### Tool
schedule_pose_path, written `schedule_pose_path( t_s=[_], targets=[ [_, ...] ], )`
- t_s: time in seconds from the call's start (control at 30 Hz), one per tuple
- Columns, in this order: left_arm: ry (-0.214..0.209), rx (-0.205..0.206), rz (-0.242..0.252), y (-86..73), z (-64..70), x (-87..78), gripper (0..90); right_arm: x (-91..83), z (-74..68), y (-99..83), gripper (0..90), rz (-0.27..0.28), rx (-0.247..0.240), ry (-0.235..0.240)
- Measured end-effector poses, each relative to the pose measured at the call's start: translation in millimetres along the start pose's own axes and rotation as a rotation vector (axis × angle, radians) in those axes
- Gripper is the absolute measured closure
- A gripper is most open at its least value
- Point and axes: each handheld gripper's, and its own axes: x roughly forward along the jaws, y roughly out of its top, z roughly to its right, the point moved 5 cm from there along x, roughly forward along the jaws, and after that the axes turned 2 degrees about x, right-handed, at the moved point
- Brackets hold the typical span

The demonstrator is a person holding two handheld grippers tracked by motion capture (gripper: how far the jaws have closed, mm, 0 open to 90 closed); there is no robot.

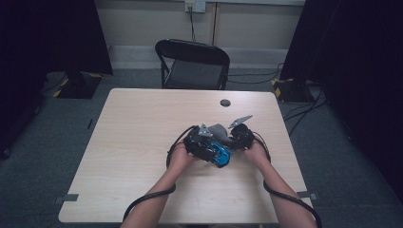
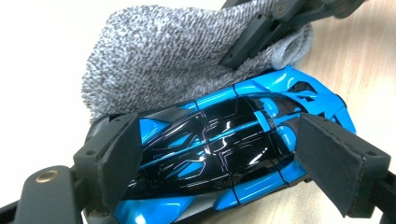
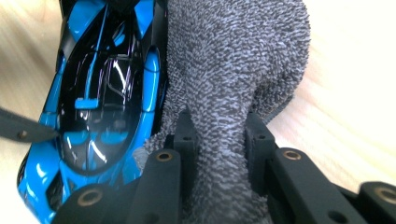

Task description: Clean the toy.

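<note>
Left gripper (image 2: 219, 161): its two padded jaws stand either side of the blue and black toy car (image 2: 224, 149), pressed against the car's flanks and clamped on it.
Right gripper (image 3: 217, 140): its jaws are closed on a pinched fold of the grey knitted cloth (image 3: 233, 70), which bulges out beyond them.
Toy car: it lies on the table just beside the cloth and touches it along one side; in the high view it sits between the two hands, a little toward the person.
Cloth: a speckled grey piece, bunched up, lying against the car's far side as seen from the left gripper view.
Left gripper view: shows the car's glossy roof lengthwise across the frame and the other gripper's black links coming in at the top right onto the cloth.
Right gripper view: shows the car nose-down along the left edge, and a thin dark jaw tip of the other gripper reaching in against the car's side.
High view: shows both hands (image 1: 179, 156) close together, grey three-cornered plates above the grippers, and black cables trailing back along the forearms.
Surface: a pale wood-grain table (image 1: 133, 142) with a small dark round grommet (image 1: 225, 102) near its far edge.
Room: a black folding chair (image 1: 192, 64) stands behind the table on grey carpet; dark curtains hang at both sides, and a wall socket with a cable is at the back.
</note>
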Motion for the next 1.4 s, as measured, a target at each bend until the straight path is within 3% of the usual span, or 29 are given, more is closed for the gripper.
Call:
schedule_pose_path(
  t_s=[0.73, 1.4],
  targets=[
    [0.001, -0.003, -0.001, -0.3, -1.0, 0.1, 15.3, -21.4, 2.1, -27.2, 71.9, 0.0, -0.007, 0.029],
    [0.005, -0.003, -0.01, 0.3, 0.1, 0.2, 14.9, -47.0, -7.1, -60.1, 71.8, -0.002, -0.013, 0.061]
  ],
)
